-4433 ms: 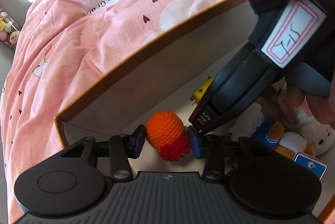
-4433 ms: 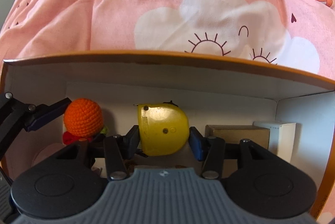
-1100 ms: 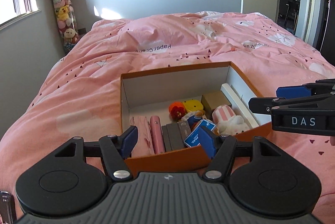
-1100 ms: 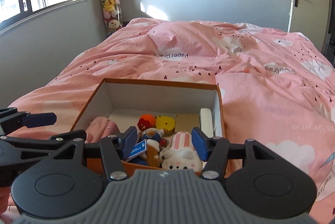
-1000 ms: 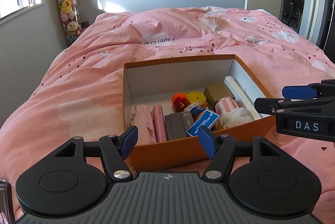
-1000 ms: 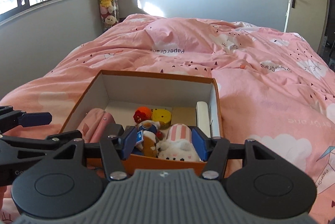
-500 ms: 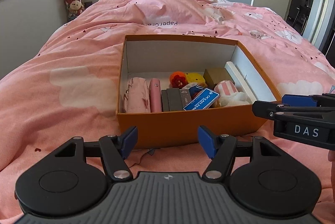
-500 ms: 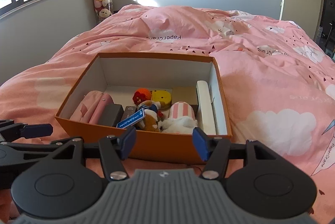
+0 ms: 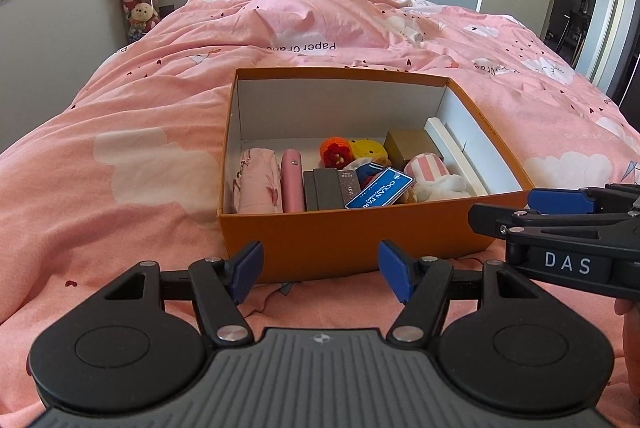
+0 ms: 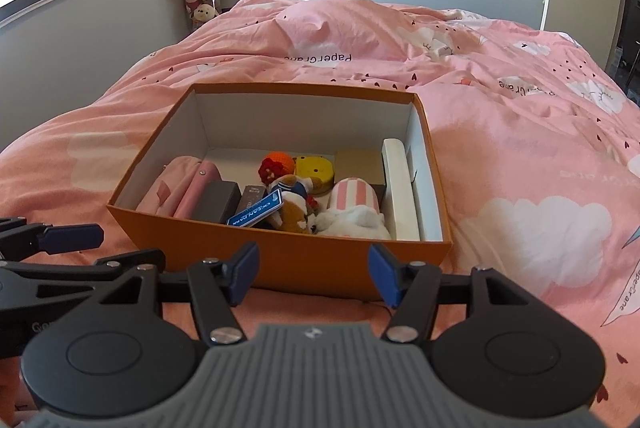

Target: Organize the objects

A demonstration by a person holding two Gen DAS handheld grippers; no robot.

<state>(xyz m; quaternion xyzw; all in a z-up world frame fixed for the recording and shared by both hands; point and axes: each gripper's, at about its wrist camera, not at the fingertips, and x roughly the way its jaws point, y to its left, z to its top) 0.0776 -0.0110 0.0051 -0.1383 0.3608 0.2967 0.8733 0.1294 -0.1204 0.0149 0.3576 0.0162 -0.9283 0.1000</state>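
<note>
Landmark: orange box (image 9: 360,232), open-topped cardboard, white inside, resting on the soft pink bed (image 9: 120,156).
Left tool: left tool (image 9: 320,270) released, blue pads spread, nothing between them; it hangs just before the box's near wall.
Right tool: right tool (image 10: 312,274) likewise released and empty, near the box's near wall, towards its right end.
Key relation: the box lies straight ahead of both tools and slightly below; in my judgement neither is clearly nearer.
Box axis: long side runs across the view, left to right.
Left part of box: pink fabric pouch (image 9: 256,180) and pink case (image 9: 291,180), lying front to back.
Middle: dark flat boxes (image 9: 322,188), blue card (image 9: 380,188) tilted on top, crocheted orange ball (image 10: 276,164), yellow toy (image 10: 314,168).
Right part: striped plush (image 10: 356,200), soft; brown carton (image 9: 412,146); long white bar (image 10: 398,188) along the right wall.
Progress: everything visible sits inside the box; the sorting looks near finished.
</note>
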